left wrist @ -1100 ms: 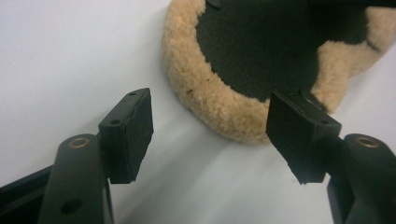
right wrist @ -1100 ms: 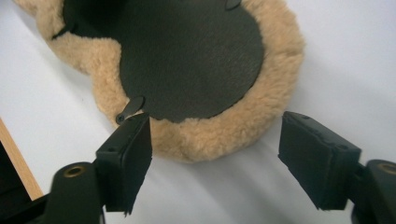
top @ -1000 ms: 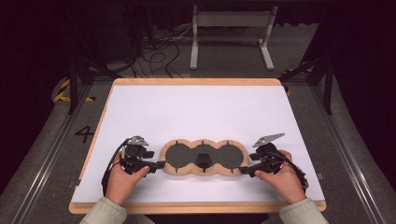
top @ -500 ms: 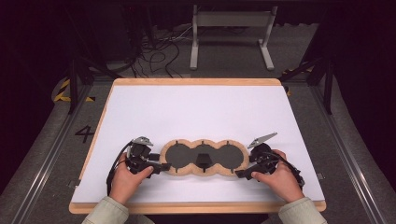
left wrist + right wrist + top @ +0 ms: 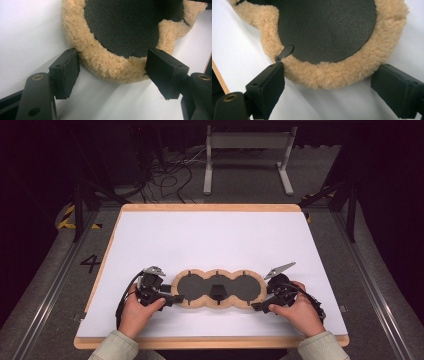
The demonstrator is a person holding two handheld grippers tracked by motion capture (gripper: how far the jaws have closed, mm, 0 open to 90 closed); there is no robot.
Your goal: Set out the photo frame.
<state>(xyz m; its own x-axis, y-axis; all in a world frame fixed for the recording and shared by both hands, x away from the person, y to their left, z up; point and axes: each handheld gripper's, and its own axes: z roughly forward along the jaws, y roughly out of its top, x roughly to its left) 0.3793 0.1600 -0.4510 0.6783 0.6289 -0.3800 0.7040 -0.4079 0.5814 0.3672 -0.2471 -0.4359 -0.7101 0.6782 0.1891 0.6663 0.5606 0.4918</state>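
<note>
Flanking the fleecy pad (image 5: pixel 218 289) to handle both ends together, left gripper (image 5: pixel 167 300) and right gripper (image 5: pixel 261 305) gape wide, their jaws gripping nothing, the right's having just been opening.

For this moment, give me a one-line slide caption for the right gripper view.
Open right claw faces the fleece-rimmed three-lobed pad lying on the white table.

White-topped table (image 5: pixel 210 240) with a pale wooden edge, standing on grey carpeted floor (image 5: pixel 45 285). Beyond the table's far edge: a light grey metal frame (image 5: pixel 247 157) and a tangle of black cables (image 5: pixel 167 177). At left, yellow-and-black hazard tape (image 5: pixel 67 217) and a floor marking "4" (image 5: pixel 90 263) (dark on grey). The surrounding room lies in darkness.
</note>
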